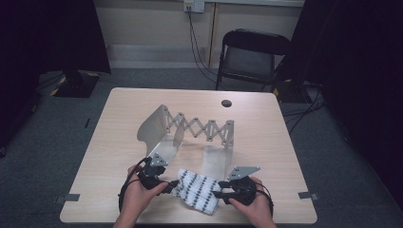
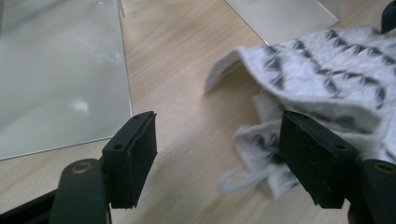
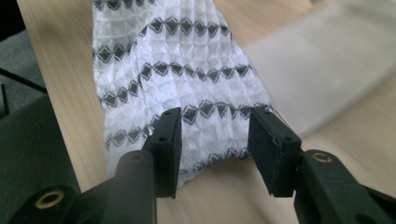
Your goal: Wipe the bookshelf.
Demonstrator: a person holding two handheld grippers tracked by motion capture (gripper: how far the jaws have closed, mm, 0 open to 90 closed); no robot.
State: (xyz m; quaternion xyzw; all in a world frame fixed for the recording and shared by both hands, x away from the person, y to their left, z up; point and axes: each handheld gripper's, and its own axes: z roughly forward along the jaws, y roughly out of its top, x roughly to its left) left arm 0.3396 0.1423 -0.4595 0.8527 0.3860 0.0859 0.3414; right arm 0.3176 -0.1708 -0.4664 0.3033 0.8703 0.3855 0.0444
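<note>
From above, a white cloth with rows of dark diamonds [image 1: 197, 189] lies rumpled near the front edge of the pale wooden table [image 1: 266, 128], between the two hand-held tools. The left gripper [image 1: 172, 184] points at the cloth's left end and the right gripper [image 1: 217, 194] at its right end, each reaching the fabric's edge. Behind the cloth stands a metal folding rack [image 1: 197, 129]: a scissor lattice joining two shiny plates that slope down to the tabletop. A black folding chair [image 1: 252, 57] sits beyond the table, under a wall socket with cables hanging from it. I can read no brand, label or writing anywhere.

Looking along the left gripper, its jaws stand wide apart over bare wood. The cloth [image 2: 322, 84] is bunched at the right, and the right-hand pad sits in front of its folds with a loose loop of thread below; the left-hand pad touches nothing, so this claw is released. One rack plate [image 2: 60, 74] lies at the left.

Looking along the right gripper, the cloth [image 3: 177, 70] stretches away between the partly spread jaws. Its near hem sits in the gap, yet daylight shows beside both pads, so nothing is clenched. A blurred rack plate [image 3: 327, 70] is at the right.
</note>
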